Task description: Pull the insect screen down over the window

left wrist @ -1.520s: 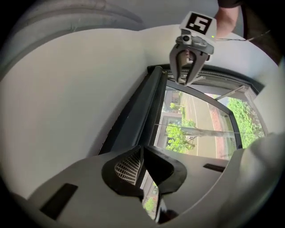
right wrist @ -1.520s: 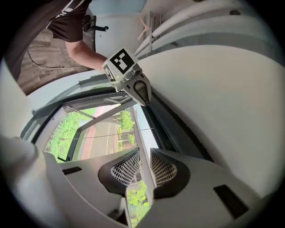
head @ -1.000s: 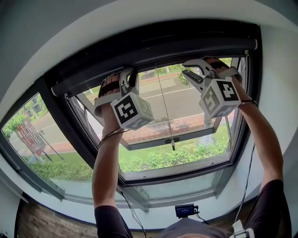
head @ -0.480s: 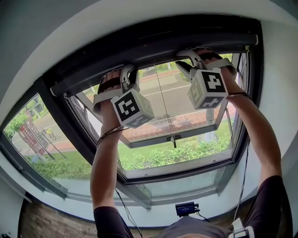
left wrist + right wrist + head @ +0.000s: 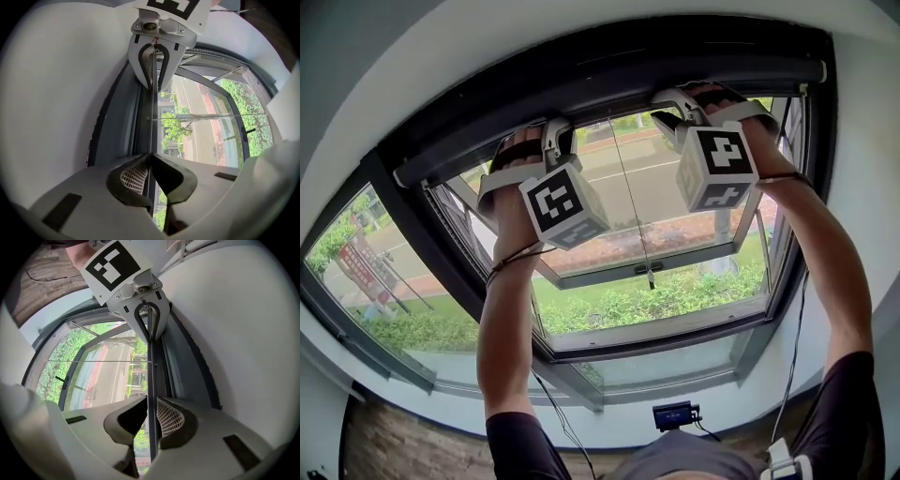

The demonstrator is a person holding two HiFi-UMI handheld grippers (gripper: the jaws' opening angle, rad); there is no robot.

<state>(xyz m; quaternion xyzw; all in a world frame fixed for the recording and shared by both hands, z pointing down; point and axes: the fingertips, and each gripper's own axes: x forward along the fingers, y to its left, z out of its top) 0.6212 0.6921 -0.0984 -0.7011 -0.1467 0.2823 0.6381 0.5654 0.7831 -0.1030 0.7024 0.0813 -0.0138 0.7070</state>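
Left gripper (image 5: pixel 150 157) and right gripper (image 5: pixel 151 401) each clamp the screen's thin pull bar (image 5: pixel 153 117), upper middle of the head view; I judge it stiff, light (spring-loaded, I'd guess), best held evenly.

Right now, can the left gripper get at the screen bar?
Yes, it looks so: the left gripper has its jaws shut on the screen bar, with nothing else in the way.

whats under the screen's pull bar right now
Under the pull bar, between the left hand-held gripper and right hand-held gripper, a thin cord hangs before the tilted-open pane, road and shrubs beyond. No mesh shows; the housing covers whatever is rolled inside.
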